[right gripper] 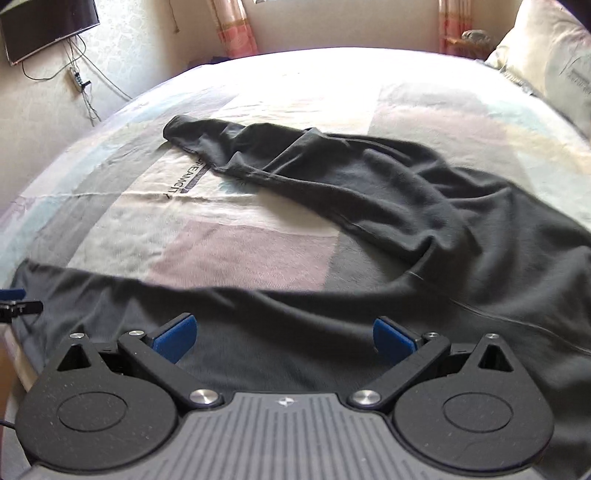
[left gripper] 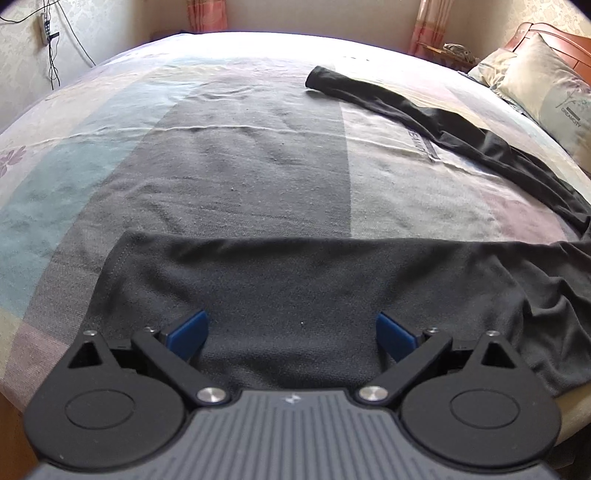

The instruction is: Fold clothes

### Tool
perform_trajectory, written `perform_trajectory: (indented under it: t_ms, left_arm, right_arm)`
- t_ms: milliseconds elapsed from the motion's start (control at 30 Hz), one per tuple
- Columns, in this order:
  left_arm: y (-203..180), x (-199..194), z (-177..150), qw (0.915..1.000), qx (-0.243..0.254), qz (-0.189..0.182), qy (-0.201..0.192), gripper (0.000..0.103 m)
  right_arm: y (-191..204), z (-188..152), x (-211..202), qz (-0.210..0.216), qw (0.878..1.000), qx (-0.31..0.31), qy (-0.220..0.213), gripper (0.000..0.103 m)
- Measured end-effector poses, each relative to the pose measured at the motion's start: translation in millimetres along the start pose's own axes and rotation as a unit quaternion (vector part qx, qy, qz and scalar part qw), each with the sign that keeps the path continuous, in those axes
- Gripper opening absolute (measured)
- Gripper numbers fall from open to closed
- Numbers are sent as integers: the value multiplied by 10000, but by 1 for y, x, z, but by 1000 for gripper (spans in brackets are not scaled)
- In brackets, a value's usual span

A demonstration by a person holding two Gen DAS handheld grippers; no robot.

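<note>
Both my tongs hang spread wide over the near edge of the bed, gripping nothing: the left tongs point(left gripper: 291, 332) sit above the near sleeve or hem end of the dark garment point(left gripper: 295, 288), and the right tongs point(right gripper: 284, 338) hover above the same cloth further along to my right. Their blue pads point(left gripper: 188, 330) stand well apart on either side of bare fabric, which I take as readiness to pinch the near edge at two spots, so I could lift it evenly and carry it over. At the left rim of the right wrist view I can just see a tip of the other tongs, so the two tools are working side by side along one edge.

I count one garment, black or dark grey and long-sleeved by the look of it. Its nearest band lies flat and fairly smooth across the bed close to me; the body bunches into loose wrinkles on my right, and one long sleeve point(left gripper: 373, 94) trails away diagonally toward the middle of the mattress. It is spread out, not yet folded, so I judge the job to be at its start.

Under it is a patchwork bedcover point(left gripper: 240, 166) in grey, teal, pink and cream blocks. Beyond, at the far right, one pillow point(left gripper: 546, 85) leans against a wooden headboard point(left gripper: 554, 40), and two pink curtains point(left gripper: 205, 14) hang at the back wall.
</note>
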State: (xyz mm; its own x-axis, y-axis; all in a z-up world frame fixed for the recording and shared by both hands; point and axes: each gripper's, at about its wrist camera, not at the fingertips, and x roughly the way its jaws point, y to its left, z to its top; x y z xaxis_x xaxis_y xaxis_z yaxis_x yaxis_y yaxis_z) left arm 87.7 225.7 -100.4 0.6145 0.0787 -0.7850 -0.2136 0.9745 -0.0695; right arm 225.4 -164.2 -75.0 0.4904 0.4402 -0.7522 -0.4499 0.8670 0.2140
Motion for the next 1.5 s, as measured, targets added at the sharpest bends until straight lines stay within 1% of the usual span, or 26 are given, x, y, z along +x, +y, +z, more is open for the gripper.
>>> perform_trajectory:
  t_ms: [67, 167, 233, 333, 367, 500, 533, 600, 700, 833, 967, 1033, 1100, 1167, 1233, 1300, 1367, 1433, 1500]
  left_arm:
    - [0, 0, 0, 10000, -20, 11, 1, 98]
    - [-1, 0, 0, 10000, -7, 44, 16, 99]
    - [-2, 1, 0, 10000, 14, 70, 31, 99]
    - [-2, 0, 0, 10000, 15, 79, 37, 99]
    - [-1, 0, 0, 10000, 3, 76, 31, 99]
    - [-2, -1, -2, 10000, 20, 86, -6, 99]
    - [-2, 0, -3, 10000, 29, 86, -17, 100]
    - [-2, 0, -3, 10000, 29, 85, -30, 101]
    - [-2, 0, -4, 10000, 21, 84, -47, 102]
    - [-2, 1, -3, 10000, -9, 75, -57, 102]
    - [-3, 0, -3, 9999, 71, 93, -42, 102]
    - [-3, -2, -3, 9999, 68, 136, -22, 102]
    - [-4, -8, -3, 9996, 96, 240, -55, 102]
    - [-8, -15, -5, 9992, 235, 300, -137, 102]
    - [-14, -19, -7, 9984, 450, 287, -171, 102]
    - [-18, -16, -10, 9981, 571, 233, -88, 102]
    - [-17, -12, -14, 9983, 540, 211, 48, 102]
    - [-11, -11, -17, 9991, 371, 211, 71, 102]
    - [-4, -12, -20, 9993, 215, 295, 98, 103]
  right_arm:
    - [-4, 5, 16, 34, 10000, 24, 63, 103]
    - [-9, 13, 38, -53, 10000, -1, -16, 103]
    - [-15, 25, 49, -104, 9999, -2, -76, 103]
    - [-23, 43, 53, -143, 9995, 278, 69, 103]
    - [-22, 46, 49, -232, 9992, 310, 89, 103]
    - [-8, 34, 9, -403, 9990, 89, -198, 103]
    - [-5, 28, 3, -468, 9987, 71, -178, 103]
    - [-4, 15, 5, -659, 9978, 38, -1, 103]
    - [-14, 3, 27, -1016, 9942, 60, 361, 103]
    - [-28, 15, 42, -1136, 9934, 126, 2, 103]
    - [-32, 34, 46, -1151, 9924, 330, 286, 103]
    - [-27, 29, 29, -1028, 9939, 328, 248, 103]
    - [-17, 19, 10, -796, 9962, 304, 186, 103]
    - [-8, 5, -11, -429, 9983, 337, 181, 103]
    - [2, -9, -26, 63, 9989, 427, 185, 103]
    - [14, -19, -32, 506, 9971, 491, 280, 103]
    - [27, -26, -31, 822, 9947, 490, 382, 103]
    - [41, -30, -27, 959, 9933, 470, 452, 103]
    - [45, -36, -22, 950, 9930, 437, 548, 103]
